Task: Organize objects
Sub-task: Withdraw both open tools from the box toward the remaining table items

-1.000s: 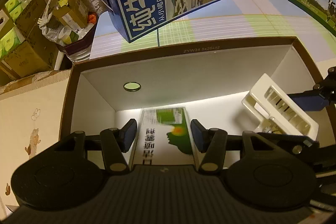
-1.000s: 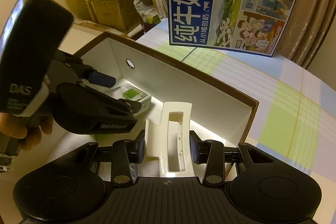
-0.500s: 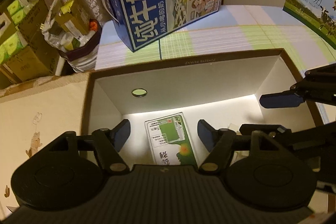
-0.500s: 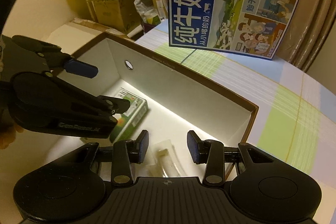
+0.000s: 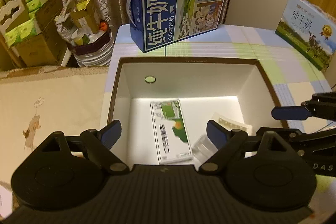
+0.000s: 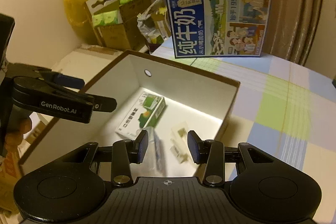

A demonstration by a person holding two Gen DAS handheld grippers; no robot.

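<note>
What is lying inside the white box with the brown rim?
Inside the white box lie a green-and-white carton, flat, a cream plastic holder and a blurred clear item. The near floor is hidden behind the left gripper.

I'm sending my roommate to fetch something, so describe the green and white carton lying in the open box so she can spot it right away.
On the checked tablecloth, in front of the tall blue milk case, sits an open box with a brown rim and white inside. The green and white carton lies flat on its floor, left of the middle. Its neighbours are a cream plastic holder and a blurred clear item; only the carton has printed green artwork.
</note>
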